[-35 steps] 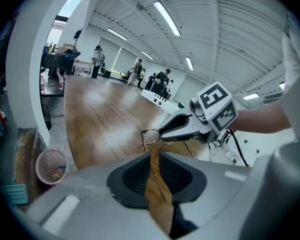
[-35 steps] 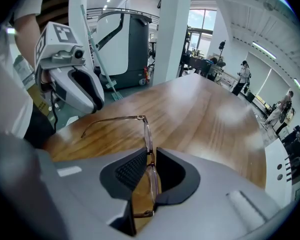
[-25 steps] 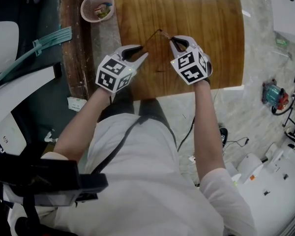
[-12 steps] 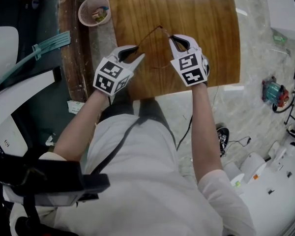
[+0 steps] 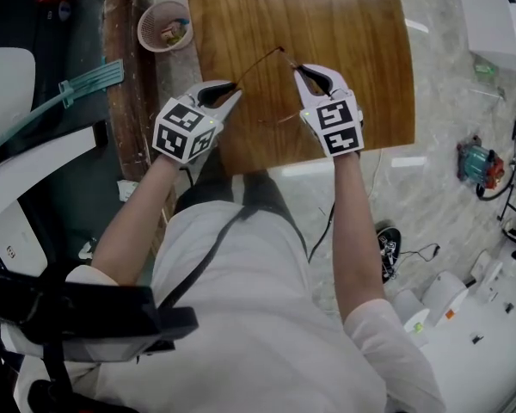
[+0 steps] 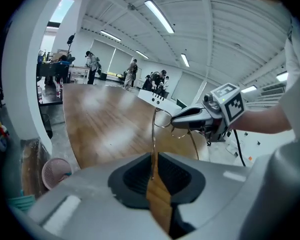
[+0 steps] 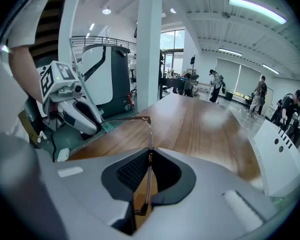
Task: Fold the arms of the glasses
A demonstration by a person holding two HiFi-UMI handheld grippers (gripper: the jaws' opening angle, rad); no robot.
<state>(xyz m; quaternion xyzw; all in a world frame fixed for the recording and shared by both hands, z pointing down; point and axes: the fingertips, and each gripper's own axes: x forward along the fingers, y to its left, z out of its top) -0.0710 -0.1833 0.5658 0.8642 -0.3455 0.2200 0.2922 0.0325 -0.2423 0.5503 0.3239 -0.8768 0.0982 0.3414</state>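
The left gripper (image 5: 232, 90) has its jaws closing, with the far end of one arm of the glasses (image 6: 153, 129) lying between them. In its own view a sliver of gap shows on either side of the thin wire, so the pads do not seem to press on it. The right gripper (image 5: 299, 69) is clamped on the front of the glasses, which shows edge-on as a thin line running down between its pads. Between the two grippers the glasses hang in the air above the near part of the table (image 5: 327, 15), just in front of the person. The arm runs from the left gripper's tips to the hinge (image 5: 281, 51), where it meets the front at an angle, so it is not folded flat. The lens rims dip below the right gripper, and I can barely make them out against the wood. Both grippers point down and away from the person, their tips near each other but apart. A pink basket (image 5: 165, 24) stands on the floor off the table's far left corner.
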